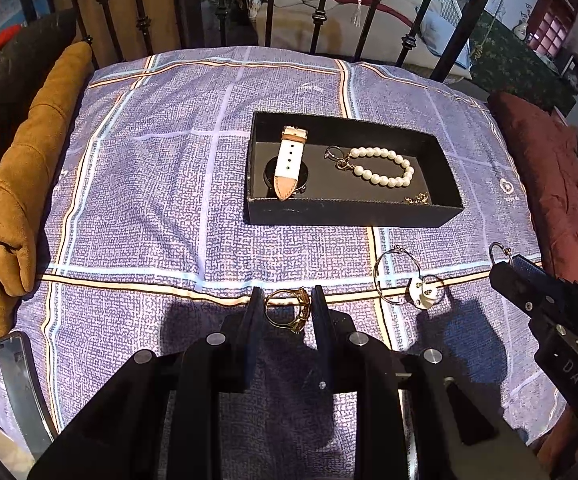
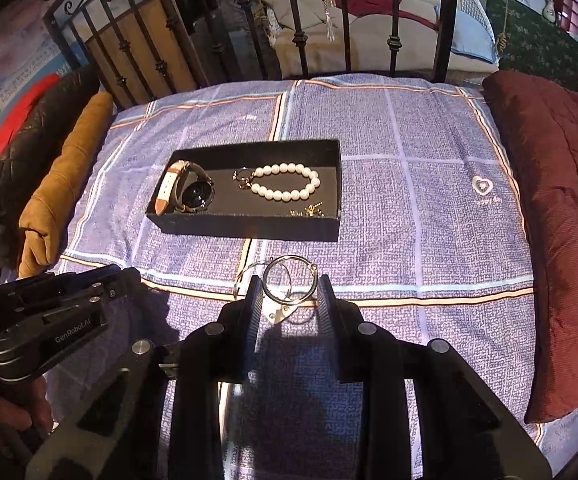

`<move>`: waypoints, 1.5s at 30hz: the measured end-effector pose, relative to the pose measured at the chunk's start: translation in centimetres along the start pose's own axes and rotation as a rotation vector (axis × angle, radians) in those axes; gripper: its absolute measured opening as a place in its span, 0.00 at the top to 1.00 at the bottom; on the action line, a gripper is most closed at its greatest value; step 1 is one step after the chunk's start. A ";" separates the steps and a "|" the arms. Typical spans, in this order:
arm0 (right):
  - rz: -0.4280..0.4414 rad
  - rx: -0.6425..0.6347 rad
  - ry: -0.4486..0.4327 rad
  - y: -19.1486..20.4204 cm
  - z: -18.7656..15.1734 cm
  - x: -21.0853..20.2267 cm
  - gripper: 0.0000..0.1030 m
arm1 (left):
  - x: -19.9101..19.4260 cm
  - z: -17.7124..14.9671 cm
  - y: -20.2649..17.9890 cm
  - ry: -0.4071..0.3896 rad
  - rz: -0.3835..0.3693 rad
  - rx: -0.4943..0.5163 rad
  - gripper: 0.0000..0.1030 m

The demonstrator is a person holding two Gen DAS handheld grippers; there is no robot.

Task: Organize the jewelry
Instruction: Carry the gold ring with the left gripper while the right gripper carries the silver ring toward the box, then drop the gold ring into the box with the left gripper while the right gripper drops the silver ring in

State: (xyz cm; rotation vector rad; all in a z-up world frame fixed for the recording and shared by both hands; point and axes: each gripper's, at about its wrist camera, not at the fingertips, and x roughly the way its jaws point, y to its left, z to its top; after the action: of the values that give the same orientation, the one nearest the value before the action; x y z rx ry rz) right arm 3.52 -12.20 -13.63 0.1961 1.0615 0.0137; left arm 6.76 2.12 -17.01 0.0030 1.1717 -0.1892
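The left tongs (image 1: pixel 285 306) pinch a gold ring (image 1: pixel 287 310) between their fingers, above the plaid bedspread (image 1: pixel 149 184). The right tongs (image 2: pixel 289 298) grip a silver hoop earring (image 2: pixel 289 284); its twin hoop (image 1: pixel 393 276), on a white holder (image 1: pixel 423 296), lies on the bedspread just below. Beyond them sits a black box (image 1: pixel 349 212) holding a white-strapped watch (image 1: pixel 289 164), a pearl bracelet (image 1: pixel 381 168) and a small gold chain (image 1: pixel 419 199).

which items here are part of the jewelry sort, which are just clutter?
Job:
- black box
- watch
- pearl bracelet
- gold ring in left tool
- silver hoop in right tool
- hoop on white piece

Clutter:
- tan cushion
- maroon pillow
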 end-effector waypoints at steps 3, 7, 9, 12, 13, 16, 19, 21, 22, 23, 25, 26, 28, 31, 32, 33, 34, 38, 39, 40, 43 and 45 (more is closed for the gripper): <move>0.001 0.009 -0.009 -0.1 0.2 -0.2 0.72 | -0.2 0.3 -0.3 -0.004 0.001 0.007 0.77; 0.003 0.026 -0.010 -0.4 0.2 -0.2 0.72 | -0.2 0.6 -0.6 -0.002 0.003 0.011 0.77; 0.004 0.028 -0.012 -0.5 0.3 -0.2 0.72 | -0.1 0.6 -0.8 -0.002 0.001 0.010 0.77; 0.006 0.024 -0.015 -0.4 0.3 -0.2 0.72 | -0.2 0.7 -1.1 -0.007 0.007 0.017 0.77; 0.007 0.022 -0.017 -0.3 0.4 -0.3 0.72 | -0.3 0.8 -1.1 -0.009 0.008 0.018 0.77; 0.011 0.021 -0.023 -0.3 0.6 -0.3 0.72 | -0.5 1.2 -1.1 -0.016 0.014 0.018 0.77; 0.015 0.017 -0.031 -0.1 0.9 -0.3 0.72 | -0.7 1.6 -1.2 -0.023 0.021 0.017 0.77; 0.019 0.013 -0.037 0.1 1.2 -0.4 0.72 | -0.8 2.0 -1.2 -0.029 0.027 0.018 0.77; 0.022 0.012 -0.040 0.2 1.4 -0.4 0.72 | -0.9 2.1 -1.2 -0.033 0.029 0.019 0.77; 0.025 0.011 -0.043 0.2 1.6 -0.5 0.72 | -1.0 2.3 -1.2 -0.038 0.031 0.019 0.77; 0.027 0.006 -0.049 0.4 1.8 -0.4 0.72 | -1.2 2.6 -1.1 -0.045 0.033 0.013 0.77; 0.029 0.003 -0.052 0.5 2.0 -0.4 0.72 | -1.2 2.8 -1.1 -0.048 0.029 0.010 0.77; 0.030 -0.002 -0.061 0.6 2.3 -0.5 0.72 | -1.4 3.3 -1.2 -0.057 0.026 0.013 0.77; 0.032 -0.010 -0.074 0.8 2.9 -0.5 0.72 | -1.6 4.1 -1.4 -0.074 0.025 0.019 0.77; 0.033 -0.013 -0.079 0.9 3.1 -0.5 0.72 | -1.7 4.4 -1.4 -0.079 0.024 0.021 0.77; 0.034 -0.017 -0.084 1.0 3.3 -0.4 0.72 | -1.8 4.7 -1.4 -0.085 0.025 0.025 0.77; 0.034 -0.021 -0.087 1.0 3.5 -0.4 0.72 | -1.8 5.0 -1.5 -0.091 0.026 0.028 0.77; 0.033 -0.038 -0.104 1.3 4.4 0.0 0.72 | -1.8 6.3 -1.8 -0.111 0.029 0.046 0.77; 0.034 -0.043 -0.107 1.4 4.7 0.2 0.72 | -1.7 6.6 -1.9 -0.115 0.029 0.049 0.77; 0.033 -0.045 -0.110 1.4 4.9 0.3 0.72 | -1.6 7.0 -1.9 -0.118 0.029 0.051 0.77; 0.035 -0.050 -0.116 1.6 5.6 0.7 0.72 | -1.2 7.9 -2.0 -0.126 0.023 0.053 0.77; 0.036 -0.057 -0.121 1.7 6.0 0.9 0.72 | -0.9 8.5 -2.2 -0.130 0.019 0.058 0.77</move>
State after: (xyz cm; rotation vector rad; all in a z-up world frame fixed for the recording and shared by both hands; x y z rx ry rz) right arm 9.35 -11.33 -11.31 0.1620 0.9355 0.0635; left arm 13.87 -0.77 -12.61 0.0521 1.0358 -0.2032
